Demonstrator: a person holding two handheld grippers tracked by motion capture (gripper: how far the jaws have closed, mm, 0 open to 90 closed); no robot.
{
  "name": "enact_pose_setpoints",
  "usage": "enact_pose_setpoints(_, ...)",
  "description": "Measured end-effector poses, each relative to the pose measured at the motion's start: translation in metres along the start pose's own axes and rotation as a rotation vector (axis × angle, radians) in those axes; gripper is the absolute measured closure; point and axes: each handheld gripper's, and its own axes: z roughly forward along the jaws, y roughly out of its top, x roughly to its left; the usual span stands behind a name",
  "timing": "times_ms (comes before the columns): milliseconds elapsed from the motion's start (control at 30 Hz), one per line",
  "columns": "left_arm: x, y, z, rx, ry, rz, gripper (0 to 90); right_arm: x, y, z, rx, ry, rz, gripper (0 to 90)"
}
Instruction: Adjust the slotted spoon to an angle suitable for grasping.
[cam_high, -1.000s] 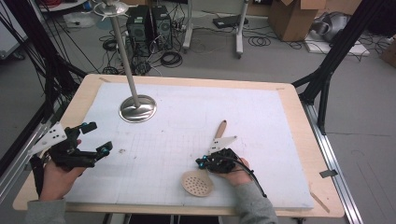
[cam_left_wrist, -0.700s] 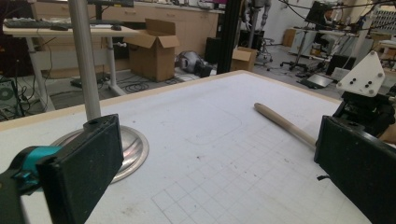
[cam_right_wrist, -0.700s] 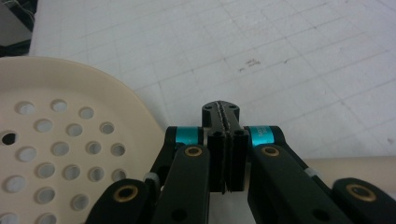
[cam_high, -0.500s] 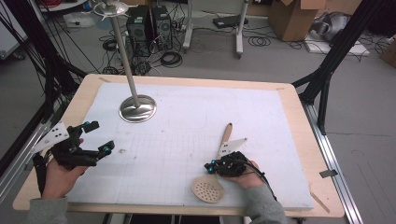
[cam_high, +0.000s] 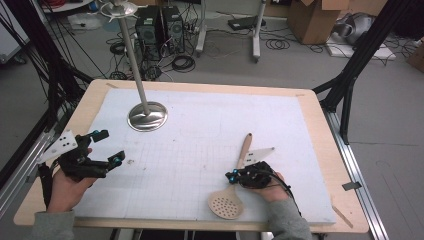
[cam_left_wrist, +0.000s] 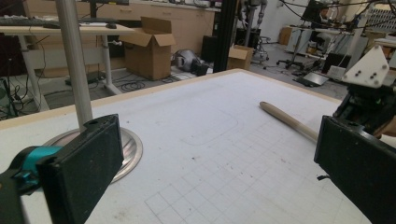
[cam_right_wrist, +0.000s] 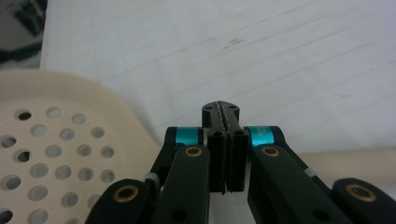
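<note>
Right gripper (cam_high: 234, 176) rests on the slotted spatula (cam_high: 231, 192), jaws together.

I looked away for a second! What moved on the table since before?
The right gripper, jaws shut, slid toward the table's right, and the cream slotted spatula with a wooden handle moved along with it. The left gripper, open, and the shiny metal stand stayed put.

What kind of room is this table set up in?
Most likely a lab or workshop: desktop computers and loose cables on the floor, cardboard boxes, and desks in the background.
</note>
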Motion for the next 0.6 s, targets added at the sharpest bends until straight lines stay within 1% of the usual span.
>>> enact_pose_setpoints(33, 0.000, 0.000, 0.001, 0.001, -0.002, 0.000, 1.8, -0.005, -0.003, -0.011, -0.035, -0.042, 0.021, 90.0)
enact_pose_setpoints(100, -0.001, -0.001, 0.001, 0.002, -0.002, 0.000, 1.8, -0.009, -0.007, -0.020, -0.042, -0.079, 0.038, 90.0)
enact_pose_setpoints(200, -0.002, -0.001, 0.002, 0.005, -0.004, 0.001, 1.8, -0.016, -0.015, -0.026, -0.037, -0.126, 0.069, 90.0)
enact_pose_setpoints(233, -0.002, -0.001, 0.002, 0.007, -0.005, 0.002, 1.7, -0.017, -0.017, -0.027, -0.034, -0.138, 0.081, 90.0)
enact_pose_setpoints(333, -0.002, -0.002, 0.003, 0.010, -0.005, 0.003, 1.7, -0.020, -0.019, -0.027, -0.024, -0.170, 0.092, 90.0)
enact_pose_setpoints(367, -0.002, -0.002, 0.003, 0.010, -0.005, 0.003, 1.8, -0.020, -0.019, -0.027, -0.024, -0.170, 0.092, 90.0)
enact_pose_setpoints(400, -0.002, -0.002, 0.002, 0.009, -0.004, 0.001, 1.8, -0.021, -0.019, -0.026, -0.018, -0.193, 0.100, 90.0)
enact_pose_setpoints(433, -0.002, -0.002, 0.002, 0.010, -0.004, 0.003, 1.8, -0.022, -0.019, -0.025, -0.014, -0.204, 0.093, 90.0)
enact_pose_setpoints(500, -0.001, -0.002, 0.001, 0.008, -0.001, -0.001, 1.7, -0.023, -0.019, -0.023, 0.004, -0.224, 0.097, 90.0)
enact_pose_setpoints(567, -0.001, -0.002, 0.001, 0.010, -0.002, 0.002, 1.8, -0.023, -0.020, -0.021, 0.012, -0.229, 0.092, 90.0)
enact_pose_setpoints(600, -0.001, -0.002, 0.000, 0.007, -0.002, 0.001, 1.8, -0.024, -0.020, -0.017, 0.013, -0.223, 0.093, 90.0)
